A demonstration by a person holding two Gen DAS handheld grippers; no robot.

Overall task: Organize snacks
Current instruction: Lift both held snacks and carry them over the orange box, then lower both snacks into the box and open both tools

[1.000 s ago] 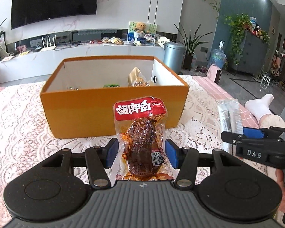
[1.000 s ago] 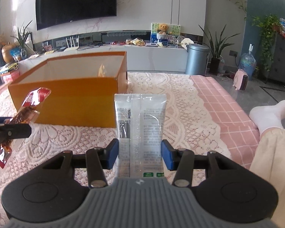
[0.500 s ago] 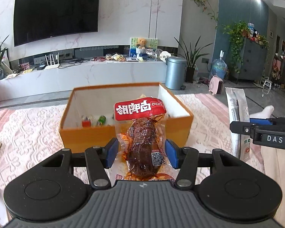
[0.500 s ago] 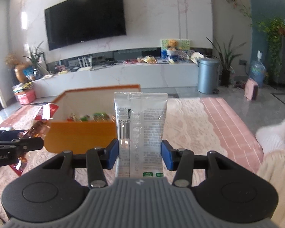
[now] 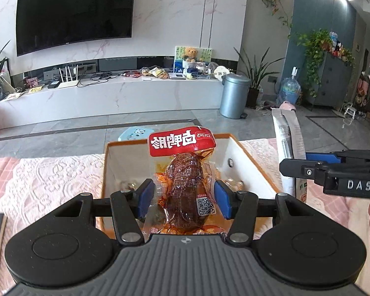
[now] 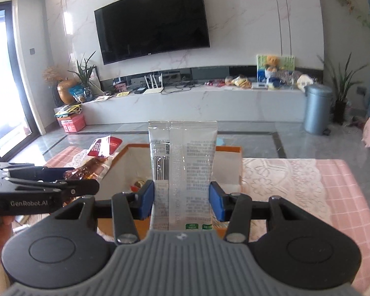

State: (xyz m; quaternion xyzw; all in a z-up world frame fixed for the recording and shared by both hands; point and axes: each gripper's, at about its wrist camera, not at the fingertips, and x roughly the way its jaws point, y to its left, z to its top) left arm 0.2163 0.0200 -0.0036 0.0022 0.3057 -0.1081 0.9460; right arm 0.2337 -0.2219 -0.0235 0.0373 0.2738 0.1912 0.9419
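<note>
Jaws of left gripper (image 5: 183,203) clamped on red-topped meat pouch (image 5: 185,187); right gripper (image 6: 182,203) clamped on silver packet (image 6: 183,170). Orange box (image 5: 256,166) just beyond both, open, small wrapped snacks (image 6: 138,183) on bottom. Lace-covered counter (image 5: 49,180) underneath.

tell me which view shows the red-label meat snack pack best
The left wrist view. There the meat snack pack stands face-on between the left gripper fingers, with red label, meat and QR code all visible. The right wrist view shows it only side-on at the left edge, partly hidden by the left gripper, beside the orange box.
</note>
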